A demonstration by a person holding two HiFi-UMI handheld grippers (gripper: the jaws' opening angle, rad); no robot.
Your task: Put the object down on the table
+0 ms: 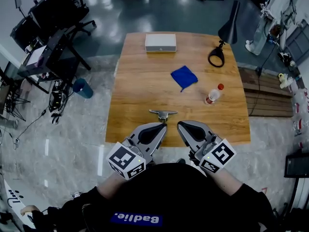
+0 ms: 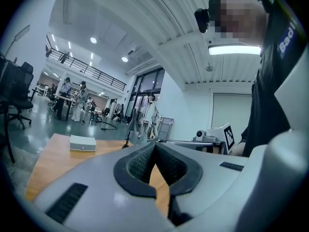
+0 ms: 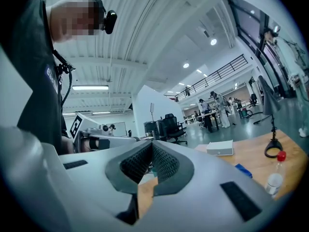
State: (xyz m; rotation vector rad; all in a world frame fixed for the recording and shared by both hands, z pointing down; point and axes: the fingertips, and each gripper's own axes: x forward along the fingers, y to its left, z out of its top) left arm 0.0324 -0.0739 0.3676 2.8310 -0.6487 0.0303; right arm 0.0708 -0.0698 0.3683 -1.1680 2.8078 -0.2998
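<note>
A small silver metal object [image 1: 162,113] lies on the wooden table [image 1: 135,95] near its front edge, free of both grippers. My left gripper [image 1: 161,126] hovers just behind it at the table's near edge, and its jaws are shut with nothing between them [image 2: 154,144]. Beside it on the right, my right gripper [image 1: 181,124] is also shut and empty [image 3: 152,143]. The two grippers point inward toward each other, and each one shows in the other's view.
A white box [image 1: 160,42] sits at the far edge. A blue cloth [image 1: 184,76] and a red-capped bottle [image 1: 213,95] lie right of centre. A black desk lamp [image 1: 227,33] stands at the far right corner. Office chairs [image 1: 53,18] and a blue bin [image 1: 82,87] stand left of the table.
</note>
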